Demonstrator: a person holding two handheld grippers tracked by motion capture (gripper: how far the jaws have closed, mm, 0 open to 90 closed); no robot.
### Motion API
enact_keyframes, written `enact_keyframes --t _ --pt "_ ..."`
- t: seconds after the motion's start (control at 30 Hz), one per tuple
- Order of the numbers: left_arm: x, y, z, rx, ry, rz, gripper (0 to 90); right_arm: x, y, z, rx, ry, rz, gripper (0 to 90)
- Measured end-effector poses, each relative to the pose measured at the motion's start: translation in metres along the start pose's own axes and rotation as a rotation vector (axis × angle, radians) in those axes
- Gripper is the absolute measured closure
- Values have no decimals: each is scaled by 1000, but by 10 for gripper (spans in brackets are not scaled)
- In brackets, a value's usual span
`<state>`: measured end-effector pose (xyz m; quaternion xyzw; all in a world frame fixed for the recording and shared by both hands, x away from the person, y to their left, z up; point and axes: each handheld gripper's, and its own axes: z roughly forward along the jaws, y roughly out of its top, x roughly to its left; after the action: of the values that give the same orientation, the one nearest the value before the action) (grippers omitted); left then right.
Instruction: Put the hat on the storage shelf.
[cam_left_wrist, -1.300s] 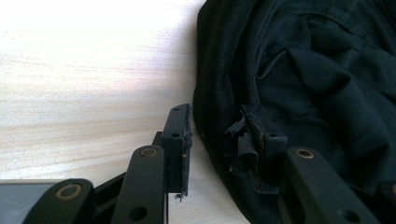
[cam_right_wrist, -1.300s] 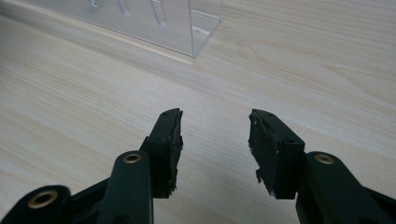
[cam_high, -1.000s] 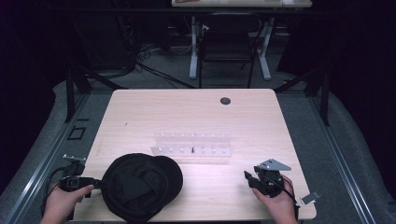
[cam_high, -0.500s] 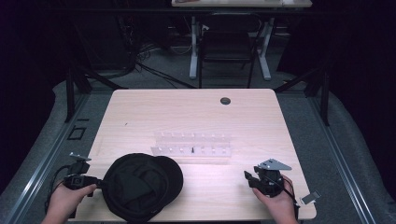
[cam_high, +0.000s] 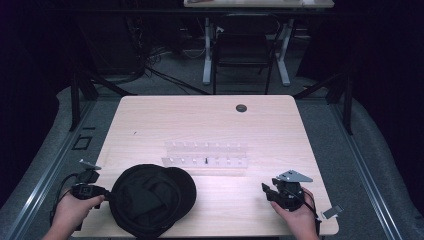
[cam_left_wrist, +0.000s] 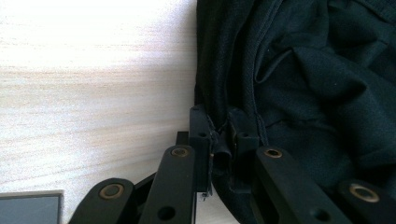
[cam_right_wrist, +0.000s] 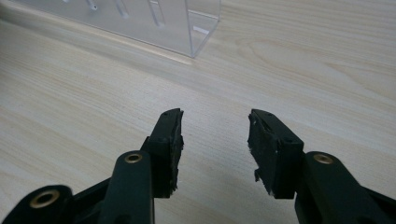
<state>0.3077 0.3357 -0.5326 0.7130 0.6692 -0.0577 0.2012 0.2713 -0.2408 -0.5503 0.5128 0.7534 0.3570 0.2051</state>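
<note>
We saw the left gripper (cam_left_wrist: 219, 140) pinched on the hem of the black cap (cam_high: 150, 200) at the table's (cam_high: 210, 120) near-left edge, probably to anchor or drag it. The right gripper (cam_right_wrist: 215, 140) had its jaws apart over bare wood, holding nothing, near the clear rack (cam_high: 206, 155). The cap nearly overhung the front edge. Open room lay toward the far side and between cap and right gripper.
</note>
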Motion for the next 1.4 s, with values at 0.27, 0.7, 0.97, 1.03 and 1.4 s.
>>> enact_keyframes --t 0.27,0.7,0.97,1.03,1.4 --pt "-2 4 -4 10 -5 0 838 0 0 0 3 1 1 540" --pt "-13 11 -19 37 0 21 844 -2 -1 1 -5 1 12 539" --pt "-29 14 -34 37 25 53 844 -2 -2 1 -4 0 20 537" --pt "-31 15 -38 37 21 53 844 -2 -2 1 0 1 21 537" --pt "-48 23 -57 49 16 68 844 -2 -2 1 -1 3 21 537"
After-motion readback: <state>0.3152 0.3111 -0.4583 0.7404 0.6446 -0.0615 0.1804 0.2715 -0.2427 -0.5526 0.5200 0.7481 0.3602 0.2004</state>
